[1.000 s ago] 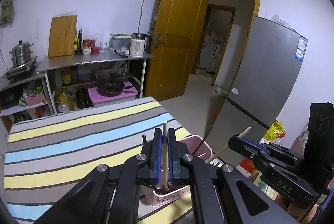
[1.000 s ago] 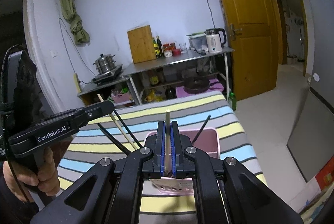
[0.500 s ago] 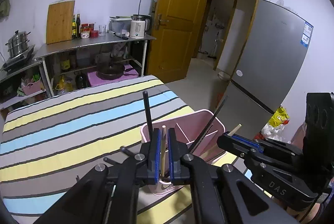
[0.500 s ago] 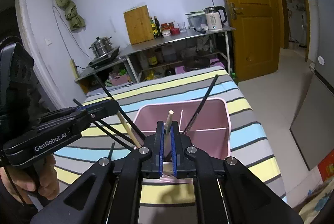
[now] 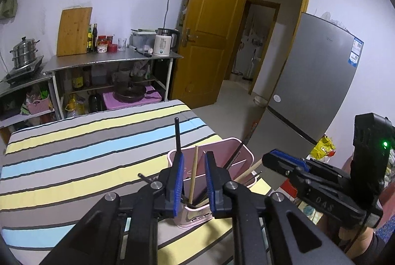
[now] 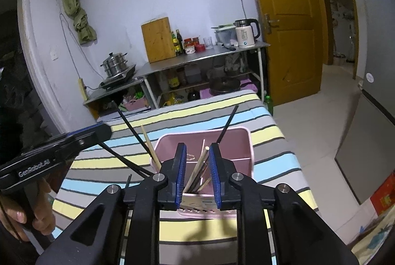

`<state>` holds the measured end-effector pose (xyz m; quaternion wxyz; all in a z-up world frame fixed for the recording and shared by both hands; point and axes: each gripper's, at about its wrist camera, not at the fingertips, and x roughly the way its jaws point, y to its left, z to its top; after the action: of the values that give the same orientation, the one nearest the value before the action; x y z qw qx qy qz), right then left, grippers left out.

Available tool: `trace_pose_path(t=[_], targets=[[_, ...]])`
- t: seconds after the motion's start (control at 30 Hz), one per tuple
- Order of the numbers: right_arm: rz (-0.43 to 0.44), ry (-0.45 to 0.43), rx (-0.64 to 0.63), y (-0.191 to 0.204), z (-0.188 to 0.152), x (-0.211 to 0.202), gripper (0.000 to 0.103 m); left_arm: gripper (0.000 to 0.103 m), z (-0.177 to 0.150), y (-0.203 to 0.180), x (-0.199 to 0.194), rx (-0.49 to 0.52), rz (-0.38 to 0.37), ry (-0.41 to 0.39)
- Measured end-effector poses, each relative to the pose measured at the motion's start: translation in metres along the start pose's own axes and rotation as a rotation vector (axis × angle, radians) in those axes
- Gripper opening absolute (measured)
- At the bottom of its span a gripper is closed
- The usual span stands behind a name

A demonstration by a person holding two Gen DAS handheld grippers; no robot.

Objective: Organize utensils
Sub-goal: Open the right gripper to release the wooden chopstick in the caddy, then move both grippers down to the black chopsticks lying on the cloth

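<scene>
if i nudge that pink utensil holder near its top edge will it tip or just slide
The pink utensil holder looks like thin plastic, so probably light. Its chopsticks lean outward above the rim, which likely raises its balance point. It stands on a striped cloth that may grip its base, so a high nudge could tip it rather than slide it.

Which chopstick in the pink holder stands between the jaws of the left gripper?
The pale wooden chopstick, upright in the pink holder. The black chopsticks lean outside the left gripper, whose jaws have just been opening.
</scene>
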<state>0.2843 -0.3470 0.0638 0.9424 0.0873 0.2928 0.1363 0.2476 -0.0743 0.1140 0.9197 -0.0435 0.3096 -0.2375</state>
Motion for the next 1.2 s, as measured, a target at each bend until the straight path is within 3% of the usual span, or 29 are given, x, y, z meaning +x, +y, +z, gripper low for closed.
trace_pose_path(t=[0.5,0.9,1.2], targets=[[0.027,-0.039,-0.036,0.02,-0.012,-0.036,0.021,0.016,-0.044,0.01,-0.053,-0.017,0.042,-0.022],[0.099,0.033,-0.098,0.052,-0.049,-0.03,0.021,0.016,-0.099,0.043,-0.074,-0.076,0.114,0.025],[0.145,0.111,-0.128,0.072,-0.075,-0.011,0.021,0.016,-0.135,0.077,-0.067,-0.139,0.178,0.098]])
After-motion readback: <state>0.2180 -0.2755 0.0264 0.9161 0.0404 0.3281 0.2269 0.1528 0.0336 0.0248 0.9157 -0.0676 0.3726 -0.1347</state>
